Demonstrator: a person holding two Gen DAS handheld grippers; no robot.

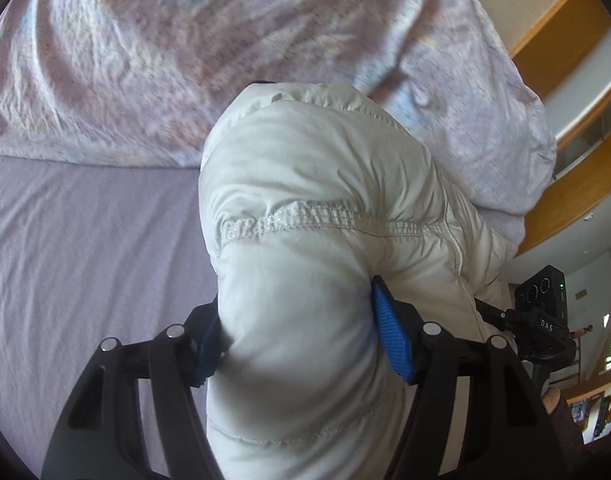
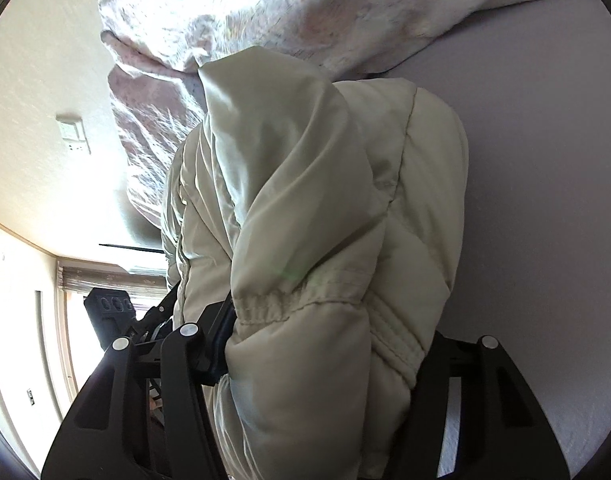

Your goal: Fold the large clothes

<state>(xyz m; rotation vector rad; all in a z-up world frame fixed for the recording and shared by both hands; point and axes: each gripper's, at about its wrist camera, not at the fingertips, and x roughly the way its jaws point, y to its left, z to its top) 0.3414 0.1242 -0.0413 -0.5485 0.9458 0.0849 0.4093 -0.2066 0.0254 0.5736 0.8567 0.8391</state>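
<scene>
Both tongs are clamped on the puffy cream jacket (image 1: 325,208): left gripper (image 1: 301,332) and right gripper (image 2: 317,344) hold it above the lilac sheet (image 1: 85,248), near the rumpled duvet (image 1: 145,60). Advice: keep both grips level and lower evenly so the padding folds flat.

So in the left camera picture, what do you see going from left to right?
Purple bed sheet → puffy white jacket, pinched in the left gripper → the other gripper's black camera → wooden trim.
</scene>
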